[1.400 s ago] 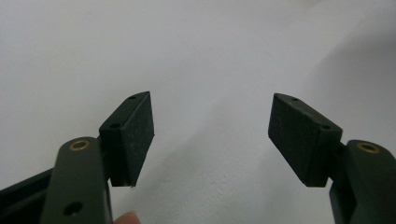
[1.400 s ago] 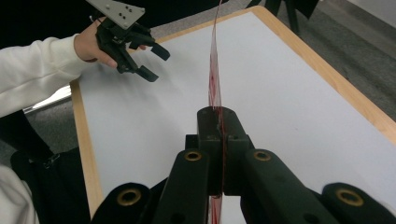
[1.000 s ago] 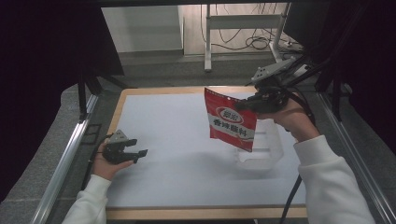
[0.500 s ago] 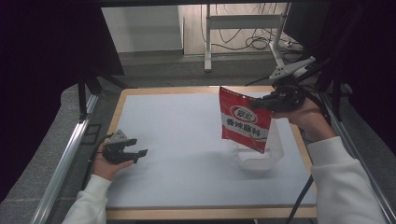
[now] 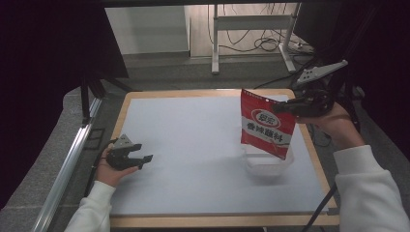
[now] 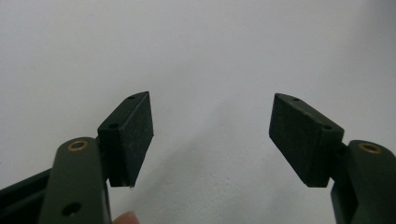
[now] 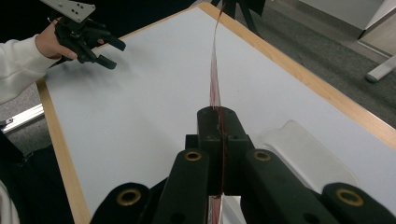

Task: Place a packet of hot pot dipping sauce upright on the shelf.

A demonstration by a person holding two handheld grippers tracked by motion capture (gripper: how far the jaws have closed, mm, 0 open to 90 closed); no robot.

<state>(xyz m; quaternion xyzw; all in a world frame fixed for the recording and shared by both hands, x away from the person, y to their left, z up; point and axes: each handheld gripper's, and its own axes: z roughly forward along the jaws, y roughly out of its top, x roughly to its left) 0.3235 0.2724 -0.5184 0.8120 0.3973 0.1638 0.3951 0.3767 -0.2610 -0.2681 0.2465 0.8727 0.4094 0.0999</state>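
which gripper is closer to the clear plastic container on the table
Right. The right gripper hangs just above and behind the clear container, shut on the top of the red packet that dangles over it. The left gripper rests open far across the white table.

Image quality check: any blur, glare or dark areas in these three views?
High view: surroundings black, white table evenly lit, red printed snack pouch readable, clear plastic tray faint. Left gripper view: black pads sharp, soft shadows. Right gripper view: right gripper sharp, pouch edge-on, background soft.

Left gripper [image 5: 145,158] fingers apart, right gripper [image 5: 283,107] clamped.
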